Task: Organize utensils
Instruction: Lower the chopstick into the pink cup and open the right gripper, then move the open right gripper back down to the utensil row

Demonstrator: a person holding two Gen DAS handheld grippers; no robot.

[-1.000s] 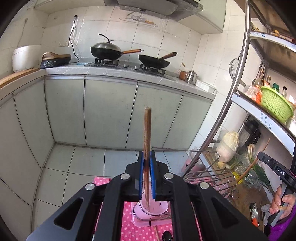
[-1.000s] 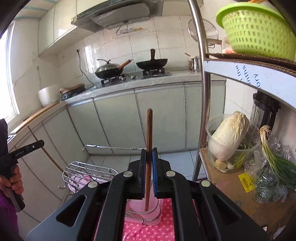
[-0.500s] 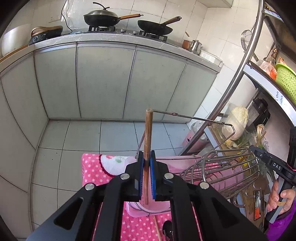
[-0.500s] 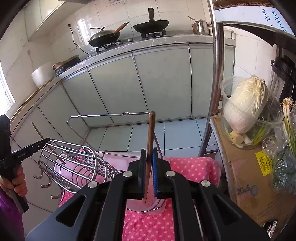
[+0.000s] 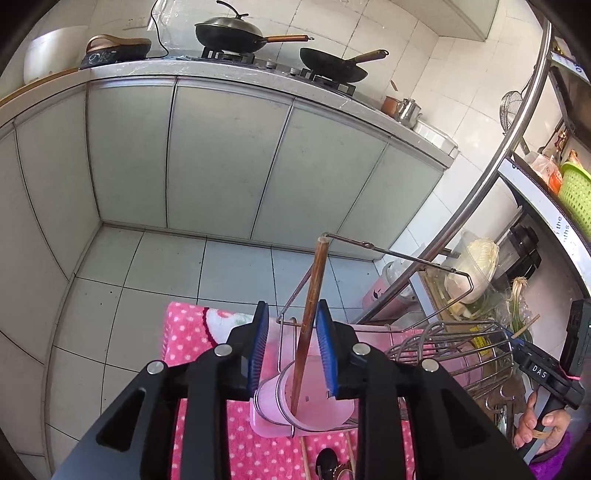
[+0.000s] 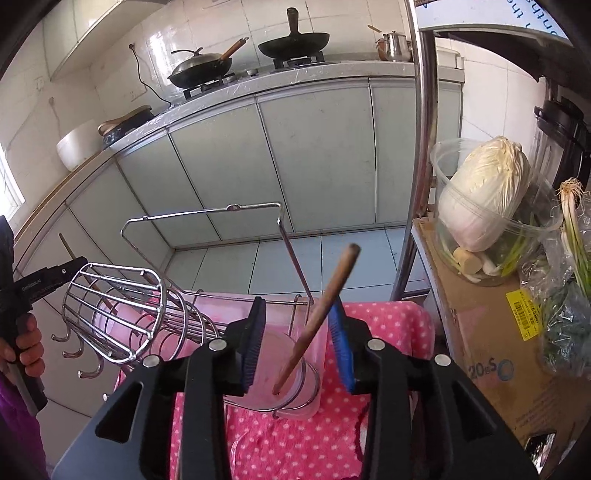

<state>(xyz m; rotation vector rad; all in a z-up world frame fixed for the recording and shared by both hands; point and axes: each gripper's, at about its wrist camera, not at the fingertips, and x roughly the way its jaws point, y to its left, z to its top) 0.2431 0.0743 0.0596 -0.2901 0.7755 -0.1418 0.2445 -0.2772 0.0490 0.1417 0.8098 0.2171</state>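
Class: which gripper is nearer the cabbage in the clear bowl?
Right. The right gripper sits just left of the cabbage; the left gripper is across the wire rack from it.

Brown chopstick (image 5: 308, 325); translucent pink cup (image 5: 314, 410); silver wire rack (image 6: 122, 310); pink cloth (image 6: 384, 321) with white polka dots; blue pads (image 5: 327, 350); black woks (image 5: 229, 33); green basket (image 5: 576, 195) far right; pale grey-green cabinets (image 6: 314, 155).

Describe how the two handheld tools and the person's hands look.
Both the left tool and right tool have matte black angular bodies with silver bolts and ribbed blue pads. One bare hand shows beside a purple sleeve. No cables visible.
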